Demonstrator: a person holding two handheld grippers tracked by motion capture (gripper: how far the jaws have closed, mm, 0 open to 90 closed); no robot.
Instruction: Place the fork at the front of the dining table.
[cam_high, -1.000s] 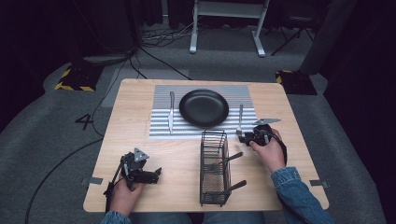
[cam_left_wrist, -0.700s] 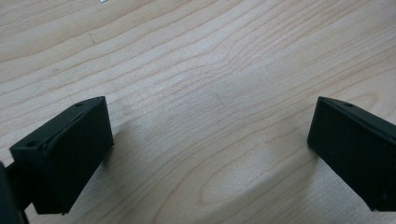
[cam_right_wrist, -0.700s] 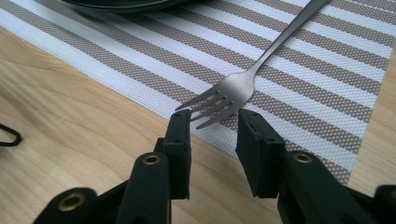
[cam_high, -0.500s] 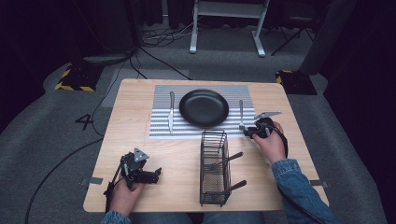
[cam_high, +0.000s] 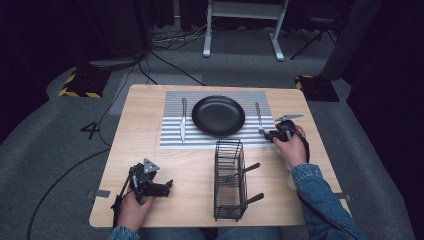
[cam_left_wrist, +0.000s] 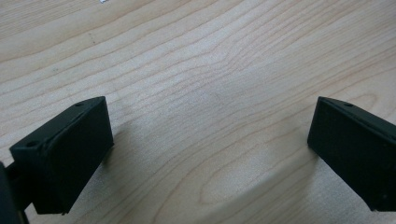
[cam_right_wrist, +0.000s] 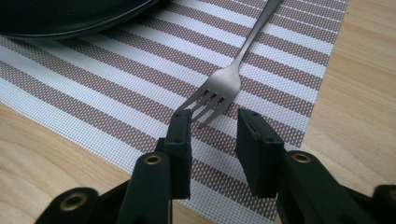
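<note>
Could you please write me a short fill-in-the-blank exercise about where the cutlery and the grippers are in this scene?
1. The knife lies on the placemat to the ____ of the black plate.
2. The right gripper has its jaws at the tines of the ____.
3. The left gripper has its jaws wide ____ over bare wood.

Missing words: left; fork; open

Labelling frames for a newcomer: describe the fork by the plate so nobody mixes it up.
On the light wooden table lies a grey-and-white striped woven placemat with a round black plate in the middle. The silver metal fork lies right of the plate, tines toward the person. The knife lies left, and other utensils sit in the black wire basket.
</note>
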